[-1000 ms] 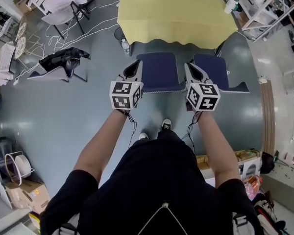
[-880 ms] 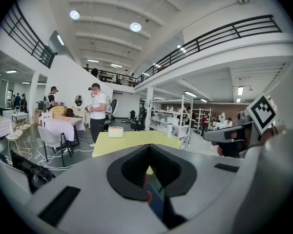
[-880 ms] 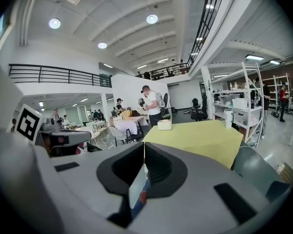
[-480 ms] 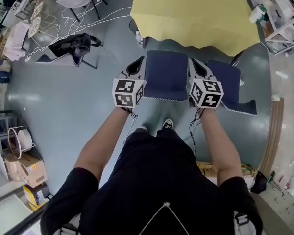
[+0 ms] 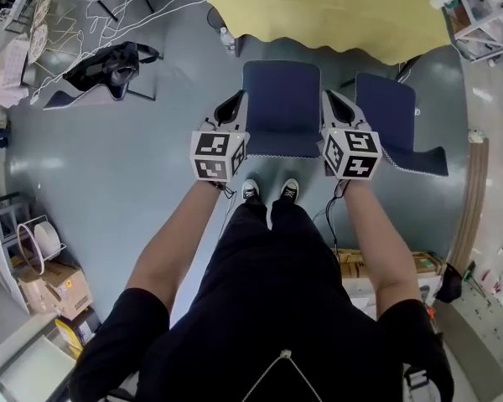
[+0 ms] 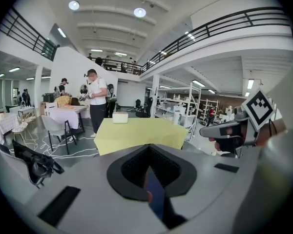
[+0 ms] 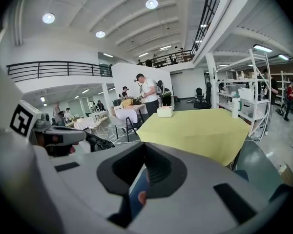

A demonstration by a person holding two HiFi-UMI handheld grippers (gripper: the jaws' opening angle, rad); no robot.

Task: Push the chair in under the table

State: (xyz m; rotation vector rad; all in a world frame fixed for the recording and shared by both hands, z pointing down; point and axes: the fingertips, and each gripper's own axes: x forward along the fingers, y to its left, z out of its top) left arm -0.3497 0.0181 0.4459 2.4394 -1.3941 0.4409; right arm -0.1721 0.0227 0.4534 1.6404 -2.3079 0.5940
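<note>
A blue chair [image 5: 281, 107] stands in front of the table under a yellow cloth [image 5: 327, 11], its far edge close to the cloth's hem. My left gripper [image 5: 235, 107] sits at the chair's left side and my right gripper [image 5: 331, 103] at its right side, both shut and level with the seat. I cannot tell whether either one touches the chair. In the left gripper view the shut jaws [image 6: 149, 147] point at the table [image 6: 139, 133]. In the right gripper view the jaws [image 7: 146, 147] do the same toward the table [image 7: 195, 130]. A sliver of blue shows between each pair.
A second blue chair [image 5: 390, 124] stands just right of the first. A black bag on a fallen grey chair [image 5: 105, 69] and loose white cables [image 5: 84, 32] lie on the floor at left. Shelving [image 5: 486, 15] rises at the back right. Boxes [image 5: 59, 287] sit at the near left.
The person has stepped up behind the chair, feet now just behind it. Both grippers have come lower and forward and now flank the seat. The table sits higher in the view.
</note>
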